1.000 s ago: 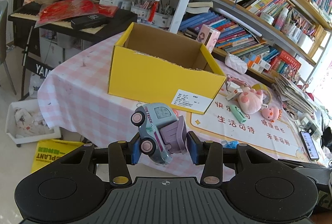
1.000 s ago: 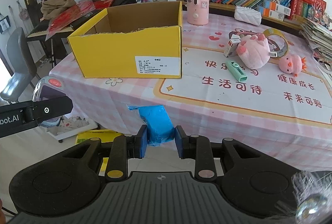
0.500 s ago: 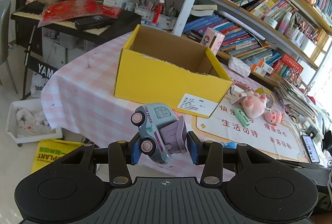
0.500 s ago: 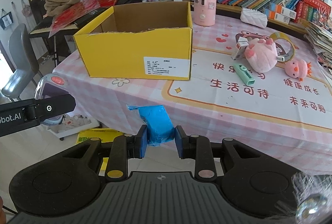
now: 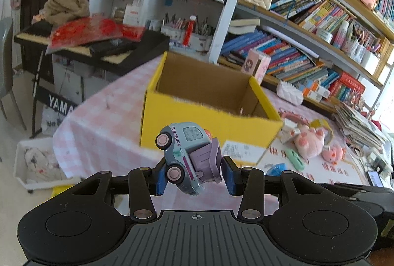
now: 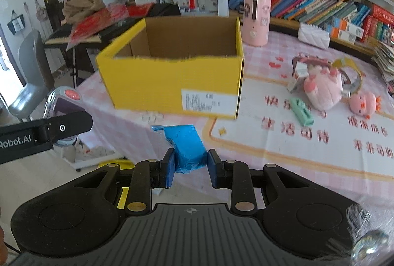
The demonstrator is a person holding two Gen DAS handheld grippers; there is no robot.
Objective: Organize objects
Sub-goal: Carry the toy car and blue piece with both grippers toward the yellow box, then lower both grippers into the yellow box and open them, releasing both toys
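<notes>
1. Left tool [image 5: 194, 176]: clamped on a toy truck [image 5: 187, 155], tilted nose-up, held in the air short of the tabletop [image 5: 103, 116] edge.
2. Right tool [image 6: 190, 167]: clamped on a blue packet [image 6: 188, 146], likewise off the near edge of the tabletop.
3. Yellow box [image 6: 172, 84]: open-topped, standing on the pink checked cloth ahead of both tools; interior only partly visible.
4. To the right of the box: pink plush toy [image 6: 321, 88], small pink figure [image 6: 363, 104], green clip [image 6: 301, 111], tape roll [image 6: 349, 74], lying on the tabletop.

Box [image 6: 172, 84] yellow, brown inside. Tablecloth [image 5: 103, 113] pink-white check. Toy truck [image 5: 187, 155] pale blue, purple back, pink wheels. Packet [image 6: 188, 148] blue.
</notes>
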